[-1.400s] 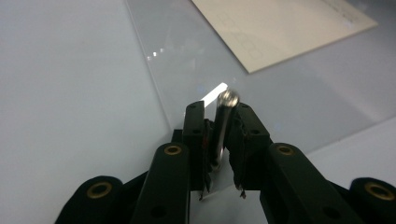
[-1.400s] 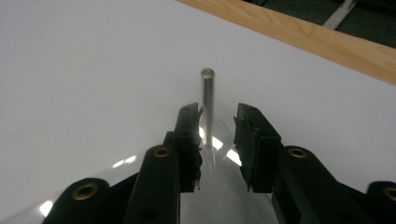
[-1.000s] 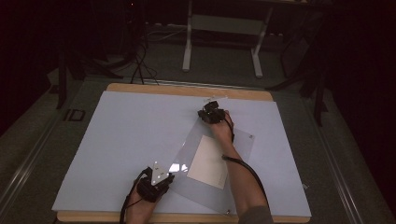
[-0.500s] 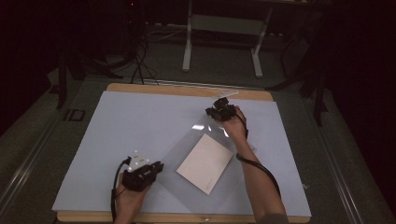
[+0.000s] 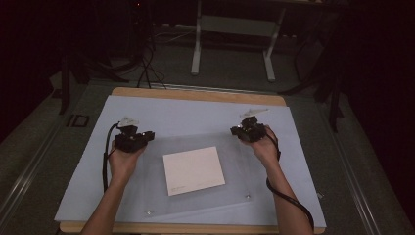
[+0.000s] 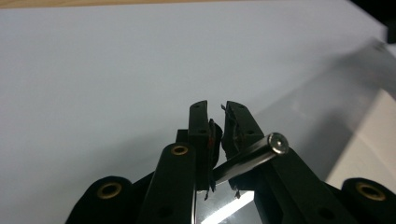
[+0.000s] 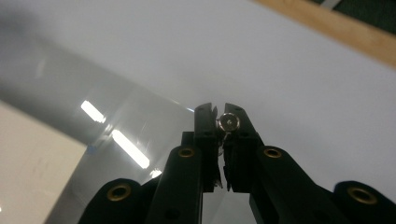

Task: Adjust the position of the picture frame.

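Observation:
A clear plastic sheet with small metal pins at its corners lies flat on the pale mat, over a white card. My left gripper is shut on the sheet's far left corner. A metal pin lies across its jaws, which have just closed a little further on that corner. At the far right corner my right gripper is shut, and a round pin head sits at its tips. The left gripper and right gripper both show only a thin slit between their jaws.
The mat covers a wooden table whose edge shows at the back. Two more pins mark the sheet's near corners. Beyond the table stand a metal frame and loose cables on the dark floor.
Both hands have swung apart, the left going left and away, the right going right. The sheet and card have turned from a diagonal lie to nearly square with the table.

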Available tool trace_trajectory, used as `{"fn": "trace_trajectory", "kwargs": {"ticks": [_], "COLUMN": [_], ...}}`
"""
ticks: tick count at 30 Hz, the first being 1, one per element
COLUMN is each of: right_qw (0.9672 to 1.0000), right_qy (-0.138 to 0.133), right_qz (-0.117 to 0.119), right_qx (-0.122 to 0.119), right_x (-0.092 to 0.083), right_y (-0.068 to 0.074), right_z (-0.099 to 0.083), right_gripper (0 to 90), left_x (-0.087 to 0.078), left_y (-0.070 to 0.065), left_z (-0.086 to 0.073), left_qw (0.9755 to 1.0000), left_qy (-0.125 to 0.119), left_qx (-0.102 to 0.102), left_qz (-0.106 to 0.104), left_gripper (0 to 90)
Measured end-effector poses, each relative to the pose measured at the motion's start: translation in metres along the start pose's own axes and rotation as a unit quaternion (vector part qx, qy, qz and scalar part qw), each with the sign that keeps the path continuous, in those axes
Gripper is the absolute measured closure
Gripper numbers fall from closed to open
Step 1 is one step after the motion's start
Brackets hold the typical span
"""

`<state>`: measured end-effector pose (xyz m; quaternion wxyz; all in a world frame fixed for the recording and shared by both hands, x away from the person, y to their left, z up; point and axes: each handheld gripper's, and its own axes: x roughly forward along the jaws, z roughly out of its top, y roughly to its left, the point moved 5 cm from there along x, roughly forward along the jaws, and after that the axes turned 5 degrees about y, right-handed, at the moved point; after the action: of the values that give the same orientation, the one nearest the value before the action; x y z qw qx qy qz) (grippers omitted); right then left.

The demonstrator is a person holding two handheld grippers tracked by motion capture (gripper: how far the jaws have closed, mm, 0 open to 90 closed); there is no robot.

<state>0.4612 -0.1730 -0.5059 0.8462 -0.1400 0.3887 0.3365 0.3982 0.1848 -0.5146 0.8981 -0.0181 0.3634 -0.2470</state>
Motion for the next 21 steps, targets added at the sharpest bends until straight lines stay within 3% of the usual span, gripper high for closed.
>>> {"fn": "trace_trajectory", "kwargs": {"ticks": [1,3,8,13,18,21], "right_qw": [1.0000,0.9999,0.9993,0.9987,0.9979,0.9982], "right_qy": [0.007,0.012,0.017,0.029,0.022,0.023], "right_qz": [-0.002,0.001,-0.009,-0.010,-0.006,-0.011], "right_qx": [0.003,0.009,0.031,0.040,0.060,0.054], "right_x": [0.000,0.001,0.005,0.010,0.013,0.014], "right_y": [0.000,-0.002,-0.009,-0.013,-0.015,-0.015], "right_z": [-0.008,-0.019,-0.035,-0.046,-0.052,-0.052], "right_gripper": [85.1,84.9,84.8,84.8,84.4,84.8], "left_x": [0.014,0.030,0.058,0.071,0.076,0.076], "left_y": [0.003,0.005,0.007,0.007,0.007,0.008], "left_z": [0.006,0.008,0.005,0.002,0.001,0.001], "left_qw": [0.9998,0.9992,0.9982,0.9977,0.9978,0.9976], "left_qy": [0.021,0.040,0.054,0.058,0.058,0.063], "left_qx": [0.001,-0.002,-0.025,-0.034,-0.031,-0.026], "left_qz": [0.002,0.005,0.000,-0.006,-0.011,-0.014], "left_gripper": [81.7,82.0,82.6,82.8,82.8,82.9]}}
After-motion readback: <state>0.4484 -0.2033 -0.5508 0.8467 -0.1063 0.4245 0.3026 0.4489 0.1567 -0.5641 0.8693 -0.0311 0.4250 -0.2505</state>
